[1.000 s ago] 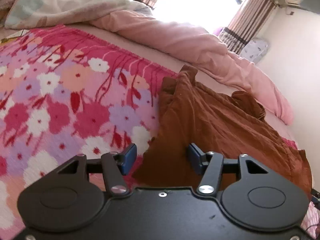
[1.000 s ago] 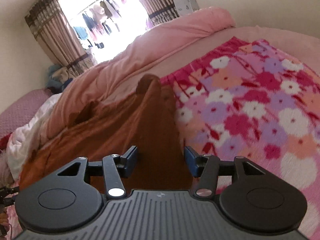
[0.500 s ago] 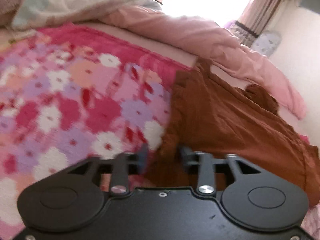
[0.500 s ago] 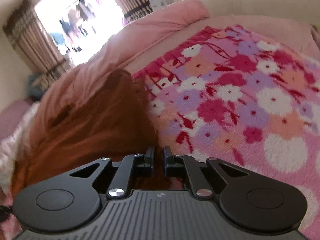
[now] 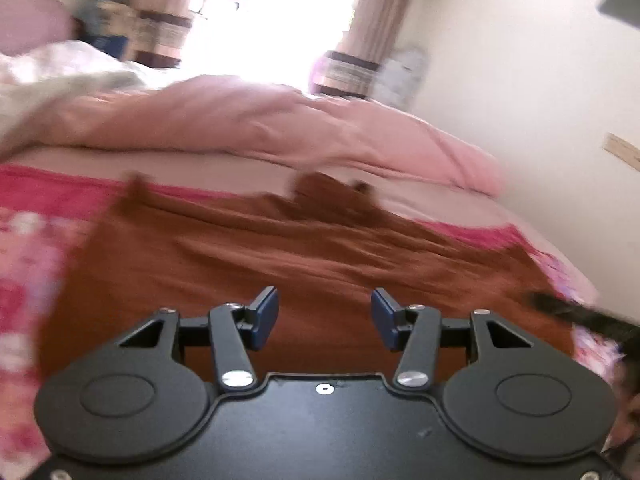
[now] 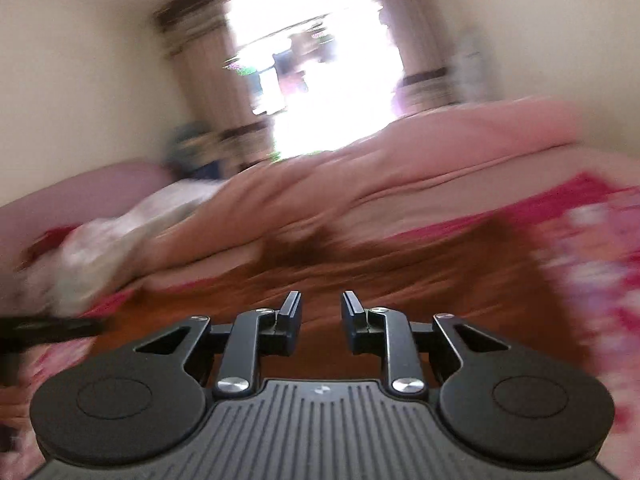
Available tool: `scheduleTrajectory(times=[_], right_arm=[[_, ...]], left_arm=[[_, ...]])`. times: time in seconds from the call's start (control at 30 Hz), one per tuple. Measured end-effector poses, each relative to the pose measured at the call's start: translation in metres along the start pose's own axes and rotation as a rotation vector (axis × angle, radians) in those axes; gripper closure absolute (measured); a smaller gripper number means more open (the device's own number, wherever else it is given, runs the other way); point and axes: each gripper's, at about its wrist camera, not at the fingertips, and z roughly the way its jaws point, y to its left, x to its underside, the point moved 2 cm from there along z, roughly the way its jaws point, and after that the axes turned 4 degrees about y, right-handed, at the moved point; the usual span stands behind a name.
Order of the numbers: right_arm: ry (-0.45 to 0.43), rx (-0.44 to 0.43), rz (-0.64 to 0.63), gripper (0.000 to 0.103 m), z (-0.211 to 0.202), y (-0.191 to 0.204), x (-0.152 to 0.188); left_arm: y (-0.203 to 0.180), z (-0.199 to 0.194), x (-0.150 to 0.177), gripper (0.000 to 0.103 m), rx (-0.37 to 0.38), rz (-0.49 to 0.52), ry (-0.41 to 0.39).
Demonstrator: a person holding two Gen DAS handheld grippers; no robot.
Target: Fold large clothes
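Daylight floods in from the blown-out bright window (image 5: 276,20) at top centre of both views. Motion blur smears the crumpled pale pink quilt (image 6: 400,160) and frame edges; fisheye bending curves the walls.

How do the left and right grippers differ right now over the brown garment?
The left gripper has its jaws spread wide; the right gripper stands much narrower, its jaws having just been opening. The left gripper's pads show blue faces; the right gripper's look dark, seen edge-on. The left gripper's body is smooth, the right's ribbed. Shared: both hover over the brown garment, nothing pinched between the pads.
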Motion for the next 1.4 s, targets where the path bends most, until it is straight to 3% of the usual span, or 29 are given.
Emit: scheduleTrajectory(times=[0.07,0.13,0.23,0.37,0.47,0.53,0.6,0.7,0.83,0.9,0.97,1.03,1.13,1.23,1.4], right_arm=[[0.045,-0.049,-0.034,0.077,0.024,0.022,0.010],[0.102,-0.092,-0.033,0.078,0.046,0.031,0.019],[0.145,-0.073,-0.025,0.081,0.065,0.021,0.024],[0.118,0.013,0.018,0.086,0.061,-0.020,0.014],[0.099,0.143,0.044,0.085,0.055,-0.061,0.003],[0.099,0.221,0.077,0.086,0.053,-0.092,-0.004],[0.099,0.270,0.108,0.092,0.054,-0.116,-0.006],[0.091,0.285,0.168,0.102,0.052,-0.140,-0.004],[0.100,0.275,0.181,0.099,0.052,-0.139,-0.006],[0.077,0.268,0.160,0.083,0.051,-0.131,-0.020],[0.031,0.267,0.126,0.078,0.046,-0.125,-0.035],[0.009,0.277,0.105,0.078,0.052,-0.122,-0.050],[0.041,0.288,0.115,0.078,0.073,-0.129,-0.064],[0.111,0.328,0.133,0.078,0.094,-0.140,-0.061],[0.169,0.360,0.175,0.081,0.113,-0.160,-0.049]], left_arm=[[-0.015,0.024,0.005,0.051,0.030,0.020,0.040],[-0.016,0.043,0.008,0.050,0.011,0.031,0.065],[0.006,0.064,0.003,0.050,-0.050,0.024,0.078],[0.050,0.067,-0.010,0.050,-0.162,0.017,0.070],[0.091,0.068,-0.020,0.050,-0.242,-0.018,0.079],[0.117,0.068,-0.026,0.050,-0.254,-0.059,0.088],[0.137,0.070,-0.027,0.050,-0.251,-0.090,0.093],[0.154,0.076,-0.027,0.050,-0.224,-0.142,0.098],[0.145,0.064,-0.040,0.050,-0.222,-0.150,0.091],[0.138,0.060,-0.055,0.050,-0.206,-0.133,0.056],[0.137,0.060,-0.068,0.050,-0.201,-0.120,0.031],[0.139,0.069,-0.078,0.049,-0.206,-0.118,0.032],[0.151,0.094,-0.084,0.049,-0.242,-0.131,0.105],[0.166,0.114,-0.082,0.049,-0.259,-0.164,0.176],[0.174,0.124,-0.083,0.047,-0.266,-0.184,0.196]])
